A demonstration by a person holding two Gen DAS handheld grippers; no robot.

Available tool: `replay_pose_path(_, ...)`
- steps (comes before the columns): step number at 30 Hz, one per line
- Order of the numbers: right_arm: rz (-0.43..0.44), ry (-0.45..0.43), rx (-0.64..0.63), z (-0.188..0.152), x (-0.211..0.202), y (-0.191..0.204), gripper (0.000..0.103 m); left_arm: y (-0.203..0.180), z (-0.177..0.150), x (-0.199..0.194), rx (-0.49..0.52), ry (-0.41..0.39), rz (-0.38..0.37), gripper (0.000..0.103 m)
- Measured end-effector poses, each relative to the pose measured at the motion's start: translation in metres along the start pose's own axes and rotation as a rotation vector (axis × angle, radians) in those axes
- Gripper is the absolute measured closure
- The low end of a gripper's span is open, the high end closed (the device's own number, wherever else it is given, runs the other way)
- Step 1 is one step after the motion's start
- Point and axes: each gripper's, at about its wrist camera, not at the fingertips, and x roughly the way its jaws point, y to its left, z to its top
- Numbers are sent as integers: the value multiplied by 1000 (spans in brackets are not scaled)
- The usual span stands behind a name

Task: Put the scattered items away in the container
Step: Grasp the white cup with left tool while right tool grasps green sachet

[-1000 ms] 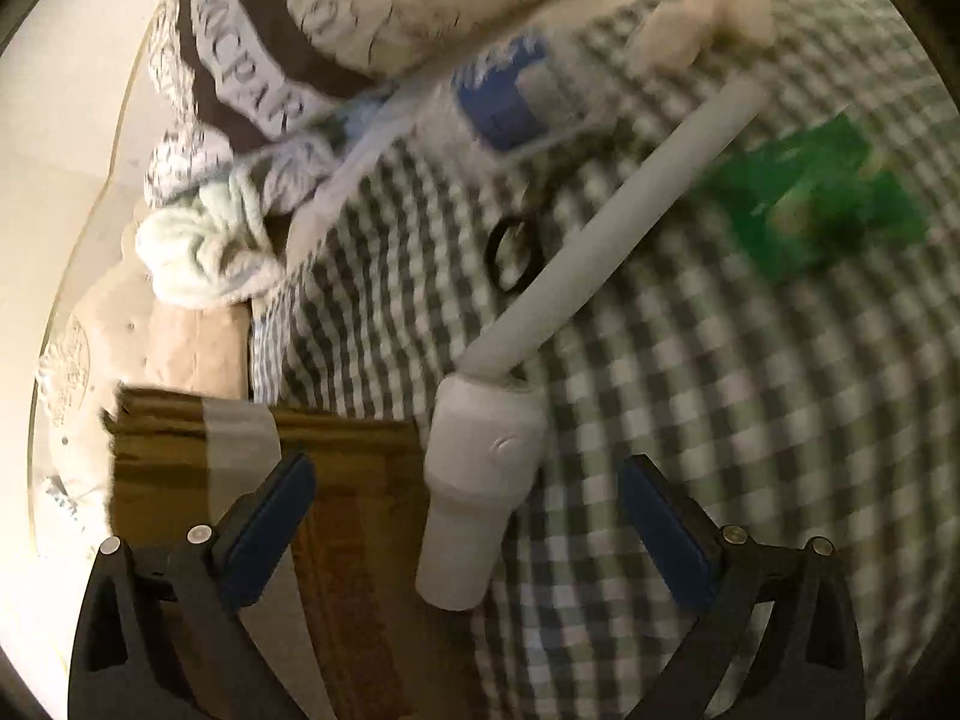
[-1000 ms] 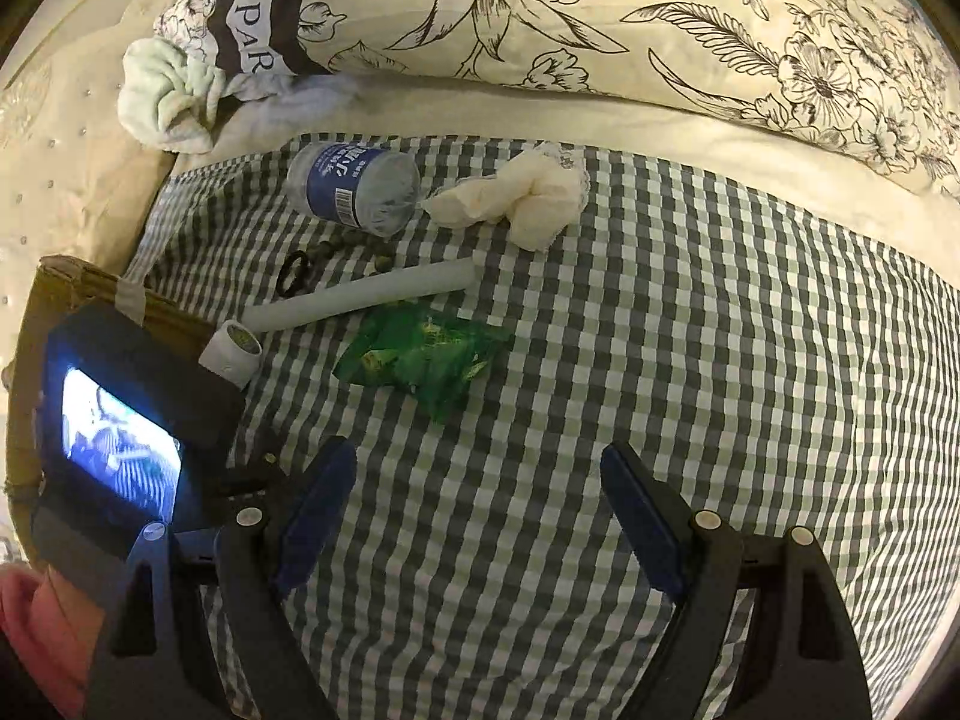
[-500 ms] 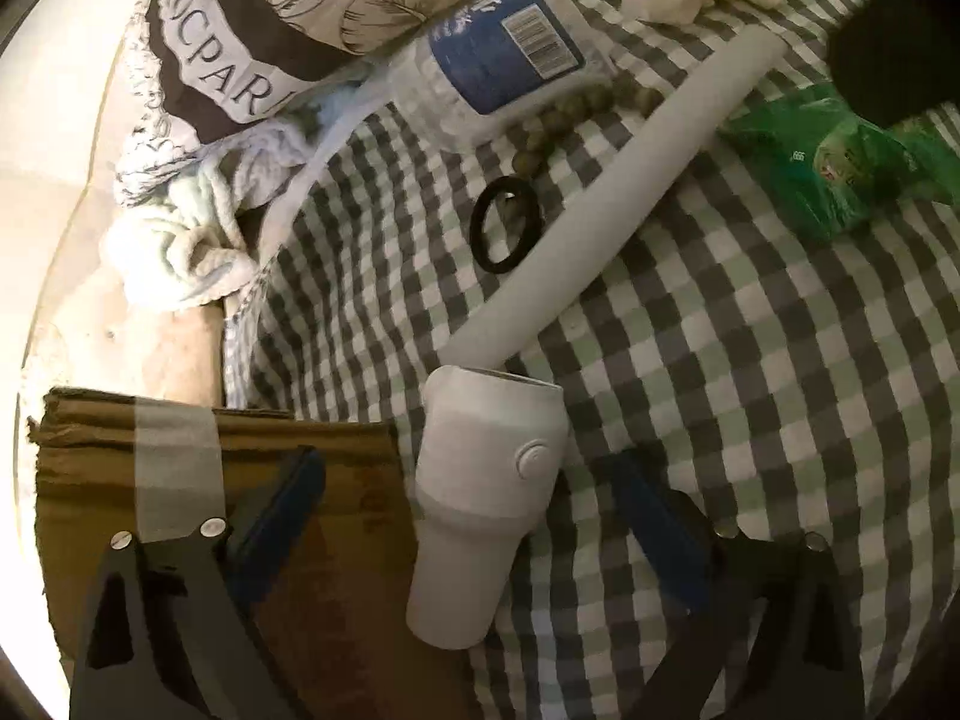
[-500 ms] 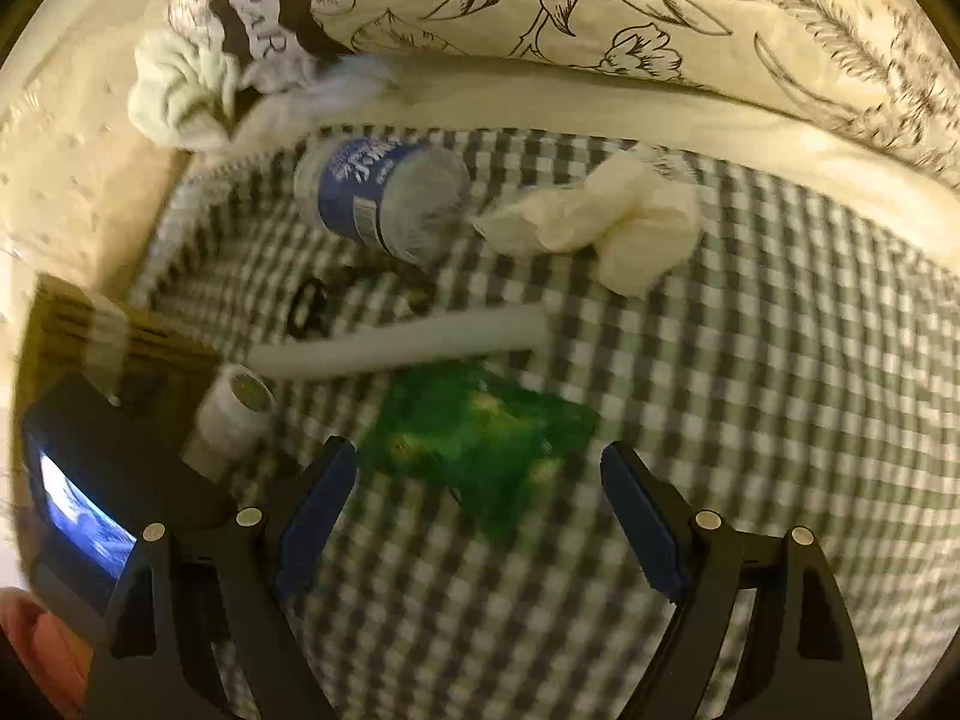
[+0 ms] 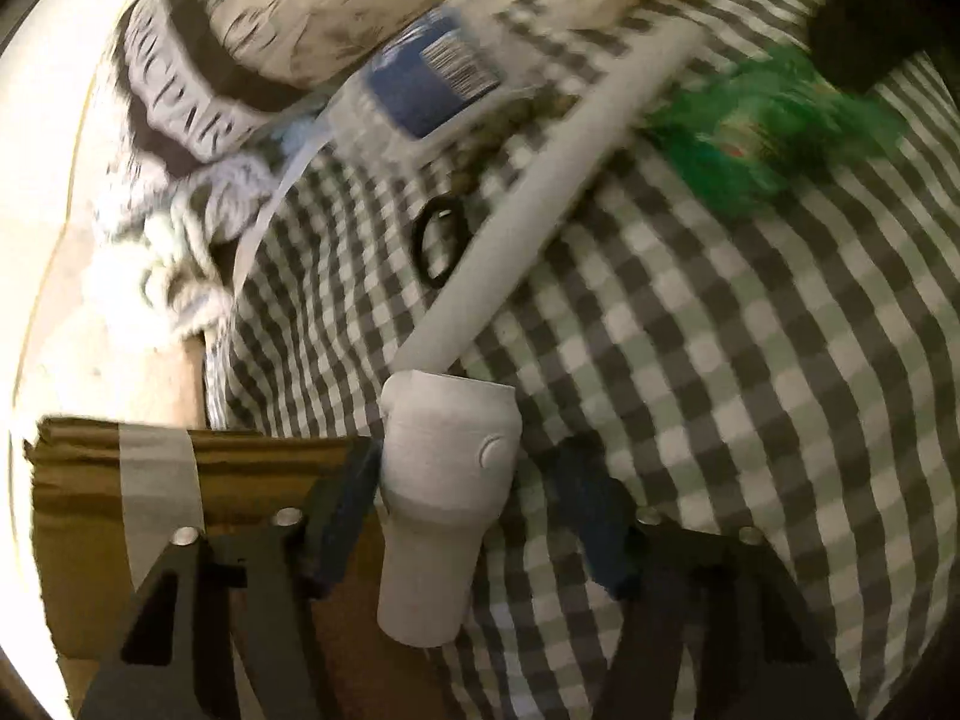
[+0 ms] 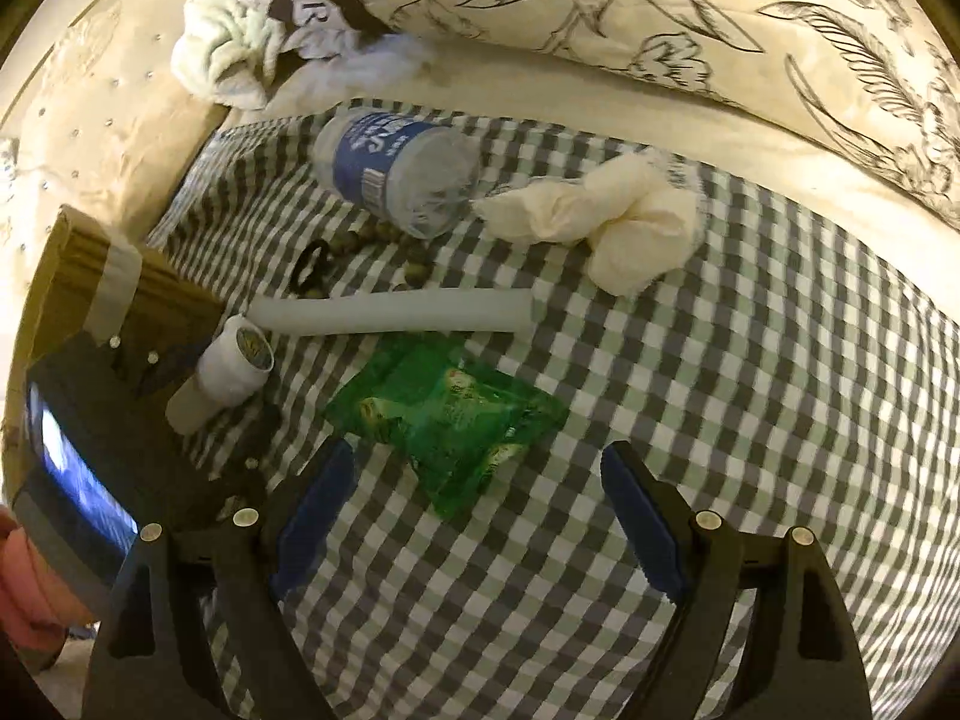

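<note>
A small white plastic bottle (image 5: 447, 492) lies on the checked bedcloth against the edge of the brown cardboard box (image 5: 120, 480). My left gripper (image 5: 468, 516) straddles it and its jaws are closing. The left pad is at the bottle's side and a gap shows at the right pad. My right gripper (image 6: 474, 516) is open and hovers just short of a green snack packet (image 6: 444, 414), with nothing between its fingers. In the right wrist view the white bottle (image 6: 228, 366) rests beside the box (image 6: 90, 276).
A long white tube (image 6: 390, 312), a black ring (image 6: 312, 267), brown beads (image 6: 414, 270), a blue-labelled water bottle (image 6: 396, 168) and a crumpled cream cloth (image 6: 624, 222) lie on the cloth. A floral pillow (image 6: 600, 12) and a pale green towel (image 6: 222, 54) border the far side.
The left jaws have narrowed around the white bottle. The right gripper has come down and closer to the green packet, which now sits near its fingertips.
</note>
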Motion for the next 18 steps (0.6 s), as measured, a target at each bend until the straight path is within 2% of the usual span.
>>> replay_pose_path(1, 1, 1, -15, 2, 2, 2, 19, 4, 0, 3, -31, 5, 10, 10)
replay_pose_path(2, 2, 3, -29, 3, 5, 4, 19, 8, -1, 5, -56, 11, -9, 8)
replay_pose_path(10, 10, 54, -105, 19, 44, 19, 19, -4, -6, 6, -43, 18, -91, 8)
replay_pose_path(12, -7, 56, -121, 22, 50, 25, 19, -4, -7, 6, -46, 15, -113, 10)
replay_pose_path(14, -8, 64, -126, 25, 54, 30, 19, -5, -9, 3, -65, 24, -158, 20)
replay_pose_path(16, -21, 68, -136, 25, 56, 32, 21, 1, -11, 5, -121, 49, -235, 29)
replay_pose_path(18, -45, 72, -163, 22, 58, 36, 26, 10, -12, 8, -159, 62, -284, 34)
